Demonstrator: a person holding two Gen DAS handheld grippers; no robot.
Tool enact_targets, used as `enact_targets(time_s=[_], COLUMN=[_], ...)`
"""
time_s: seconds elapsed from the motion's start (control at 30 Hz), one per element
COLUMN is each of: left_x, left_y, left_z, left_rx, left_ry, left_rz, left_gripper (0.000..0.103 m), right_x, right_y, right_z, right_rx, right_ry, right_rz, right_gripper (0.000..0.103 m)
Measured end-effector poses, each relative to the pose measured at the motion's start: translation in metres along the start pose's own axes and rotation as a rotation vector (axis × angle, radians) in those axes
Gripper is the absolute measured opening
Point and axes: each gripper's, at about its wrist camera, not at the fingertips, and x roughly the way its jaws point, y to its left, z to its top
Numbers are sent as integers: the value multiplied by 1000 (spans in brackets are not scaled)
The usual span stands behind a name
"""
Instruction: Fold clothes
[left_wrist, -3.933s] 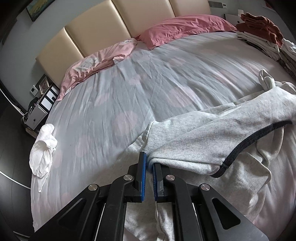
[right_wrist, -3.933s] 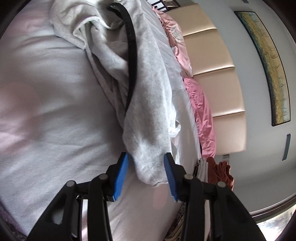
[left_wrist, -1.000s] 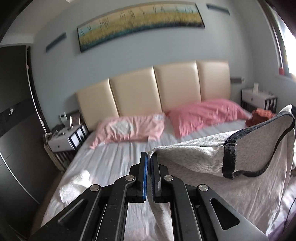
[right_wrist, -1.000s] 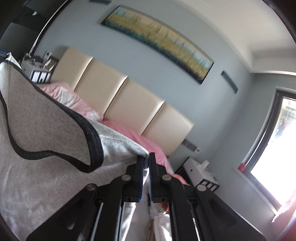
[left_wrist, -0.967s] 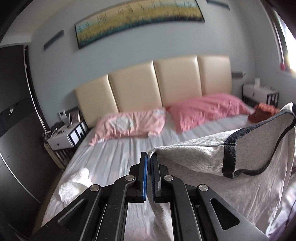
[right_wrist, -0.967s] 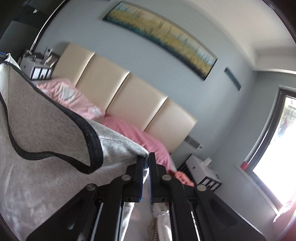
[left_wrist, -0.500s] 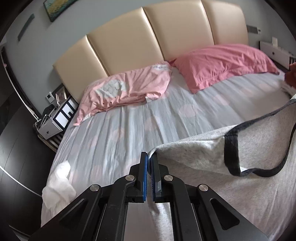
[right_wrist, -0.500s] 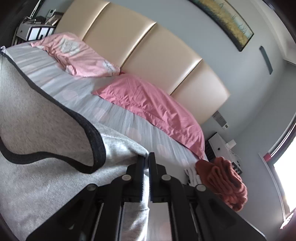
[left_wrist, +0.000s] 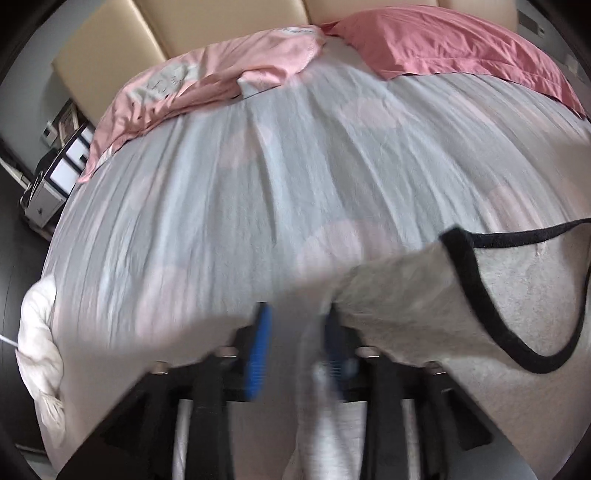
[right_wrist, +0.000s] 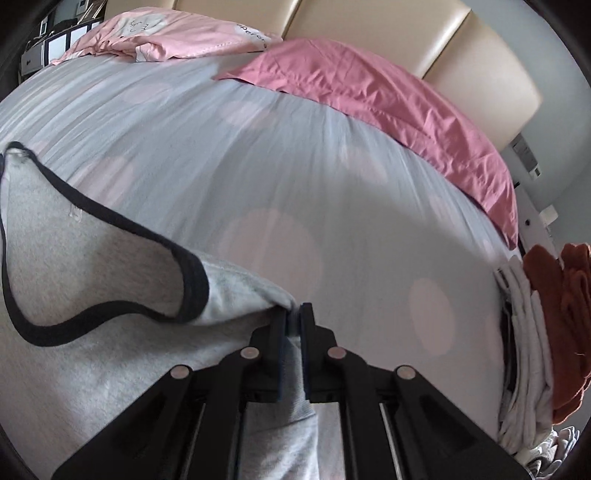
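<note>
Inventory: two pink pillows (right_wrist: 388, 99) (left_wrist: 207, 77); one grey sweatshirt (right_wrist: 85, 258); one white garment (left_wrist: 38, 332); one stack of folded clothes (right_wrist: 535, 332); one bed (left_wrist: 295, 166); one headboard (right_wrist: 443, 48).

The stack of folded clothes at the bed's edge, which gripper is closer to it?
Right. The right gripper has the stack of folded clothes close by on its right side; the left gripper has no stack in its view.

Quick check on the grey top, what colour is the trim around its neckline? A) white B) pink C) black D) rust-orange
C: a black band edges the neck opening of the grey top, which lies on the pale bedsheet; it shows in the left wrist view too.
</note>
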Motion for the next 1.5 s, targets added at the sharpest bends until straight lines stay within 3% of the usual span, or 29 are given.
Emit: enact_targets(time_s=[0.03,0.07,0.13,0.4,0.63,0.83,0.97,1.13,1.4,1.5], left_x=[-2,-4,-12,-88,-163,-220,-226,-233,-233,-238], left_y=[3,6,13,44,50,38,28,15,15,13], left_z=[-1,-2,-5,-39,-101,-175,-224,-264,-294,-294], left_rx=[-16,-32,-63,-161,-225,-294,-372,-371,-371,-377], left_ry=[-6,-9,-7,-34,-61,-78,-21,-34,-39,-51], left_rz=[4,4,-14,-97,-158,-208,-284,-276,-260,-273], left_gripper=[67,69,69,69,69,69,69,69,69,69], right_x=[2,3,-2,-56,-135,-184,-197,-205,-226,-224], right_y=[-2,-5,-16,-64,-49,-31,-27,-22,2,21], right_z=[2,4,7,-8,-66,-142,-209,-269,-301,-303], right_rx=[3,6,39,310,297,283,403,566,603,548], right_ry=[12,24,46,87,67,110,198,246,235,284], right_rz=[7,13,37,243,293,312,344,384,423,378], right_gripper=[11,17,29,29,29,29,29,29,29,29])
